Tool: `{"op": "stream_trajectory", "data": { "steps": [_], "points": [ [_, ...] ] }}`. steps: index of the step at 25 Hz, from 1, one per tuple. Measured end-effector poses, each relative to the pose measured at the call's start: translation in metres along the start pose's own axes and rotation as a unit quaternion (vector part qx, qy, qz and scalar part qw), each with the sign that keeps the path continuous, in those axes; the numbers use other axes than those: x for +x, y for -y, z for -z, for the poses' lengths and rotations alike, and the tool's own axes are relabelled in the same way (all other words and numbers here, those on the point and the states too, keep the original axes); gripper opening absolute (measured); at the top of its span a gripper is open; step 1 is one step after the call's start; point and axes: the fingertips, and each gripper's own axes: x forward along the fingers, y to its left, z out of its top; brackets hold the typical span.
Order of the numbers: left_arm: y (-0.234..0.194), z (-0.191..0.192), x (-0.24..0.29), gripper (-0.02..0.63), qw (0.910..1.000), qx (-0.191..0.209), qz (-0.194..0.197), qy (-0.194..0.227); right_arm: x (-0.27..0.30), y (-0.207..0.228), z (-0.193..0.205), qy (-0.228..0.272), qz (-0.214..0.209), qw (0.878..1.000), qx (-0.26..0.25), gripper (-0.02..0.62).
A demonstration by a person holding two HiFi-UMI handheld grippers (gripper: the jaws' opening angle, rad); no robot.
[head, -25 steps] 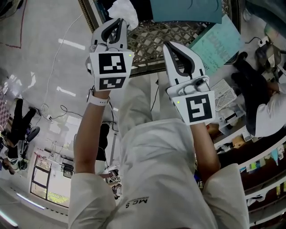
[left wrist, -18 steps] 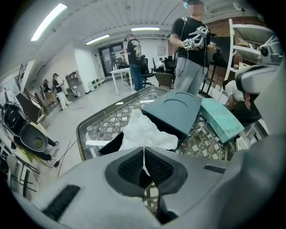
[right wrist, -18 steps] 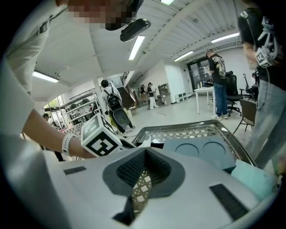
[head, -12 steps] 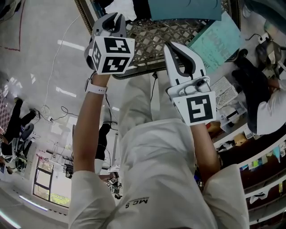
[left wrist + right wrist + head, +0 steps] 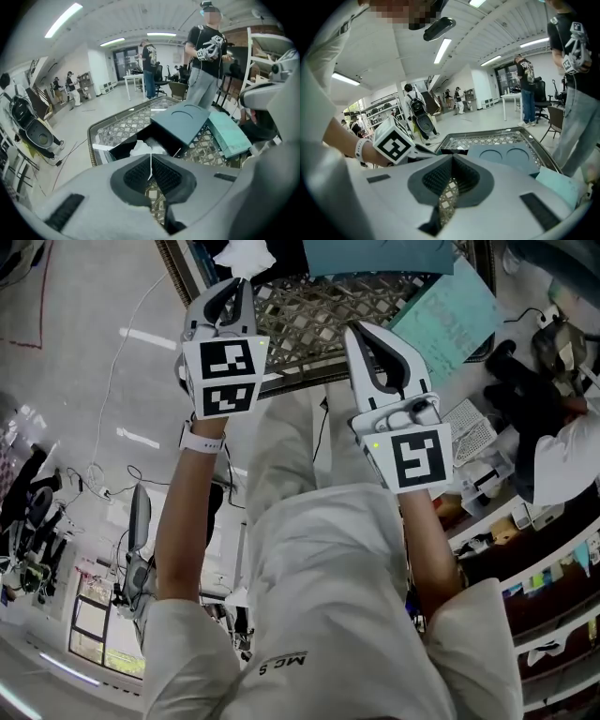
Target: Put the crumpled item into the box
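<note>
A white crumpled paper (image 5: 242,254) (image 5: 143,147) sits in the open black box (image 5: 123,146), whose grey-teal lid (image 5: 185,123) (image 5: 375,253) leans over it. My left gripper (image 5: 234,287) (image 5: 150,157) has its tips right at the paper, jaws shut with a thin white strip of it pinched in the seam. My right gripper (image 5: 372,341) (image 5: 451,157) hangs beside it over the lattice table top (image 5: 309,315), shut with nothing between its jaws. The left gripper's marker cube (image 5: 393,140) shows in the right gripper view.
A pale teal flat piece (image 5: 448,320) (image 5: 228,133) lies on the table's right side. A cluttered desk (image 5: 478,442) stands to the right. The table's raised rim (image 5: 91,136) borders the box. People (image 5: 206,51) stand beyond the table.
My left gripper rolled about its axis half a second ago and has turned back, staying at the paper. The right gripper has hardly moved.
</note>
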Motion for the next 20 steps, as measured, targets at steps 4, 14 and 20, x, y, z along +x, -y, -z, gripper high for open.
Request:
{"op": "stream_trajectory", "data": {
  "steps": [4, 14, 20],
  "points": [
    [0.006, -0.013, -0.028, 0.025, 0.9980, -0.054, 0.012, 0.031, -0.008, 0.001, -0.007, 0.008, 0.005, 1.000, -0.006, 0.015],
    [0.014, -0.042, -0.116, 0.025, 0.9887, -0.119, 0.009, 0.091, -0.048, -0.006, -0.047, 0.024, 0.012, 0.999, -0.035, 0.015],
    [0.022, -0.058, -0.166, 0.025, 0.9831, -0.137, 0.006, 0.122, -0.080, -0.017, -0.080, 0.040, 0.016, 0.998, -0.052, 0.015]
  ]
}}
